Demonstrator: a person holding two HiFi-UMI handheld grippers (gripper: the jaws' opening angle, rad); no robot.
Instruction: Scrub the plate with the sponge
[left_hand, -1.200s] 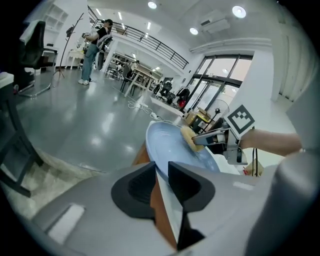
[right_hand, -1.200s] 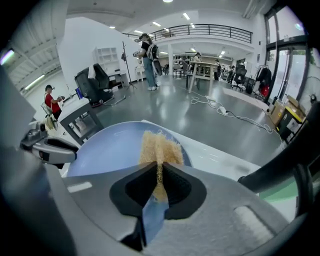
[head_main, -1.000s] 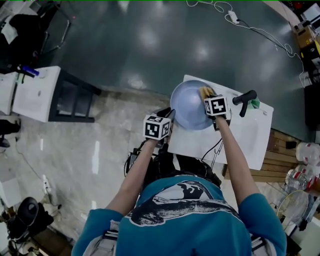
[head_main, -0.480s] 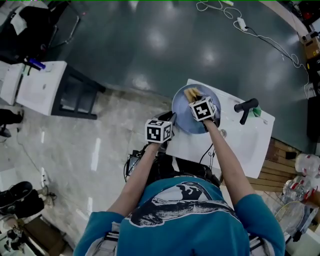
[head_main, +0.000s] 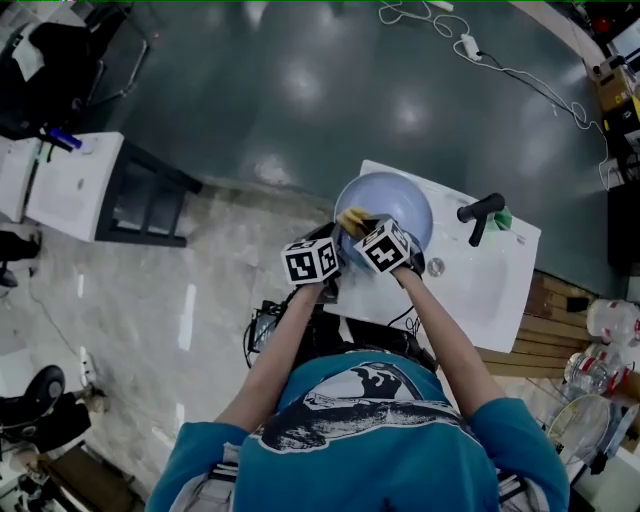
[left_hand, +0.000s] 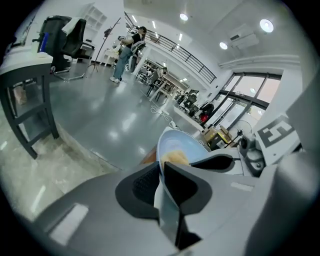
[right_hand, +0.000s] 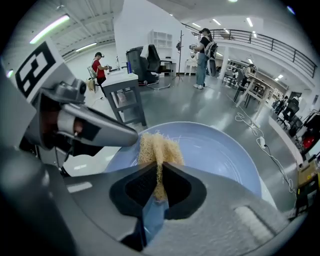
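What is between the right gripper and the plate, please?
The yellow sponge, held by the right gripper, lies there over the blue plate; the right gripper view shows it.

Lighting is bright and even, from ceiling lights (left_hand: 266, 24) and windows (left_hand: 250, 95). Glare patches sit on the glossy floor (head_main: 300, 80); the plate (right_hand: 220, 150) carries a soft sheen. Shadows are faint. Both gripper views bend strongly at the edges, with black corners and soft foregrounds.

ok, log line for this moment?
left tool: closing on plate rim | right tool: shut on sponge, sponge against plate | plate: over sink
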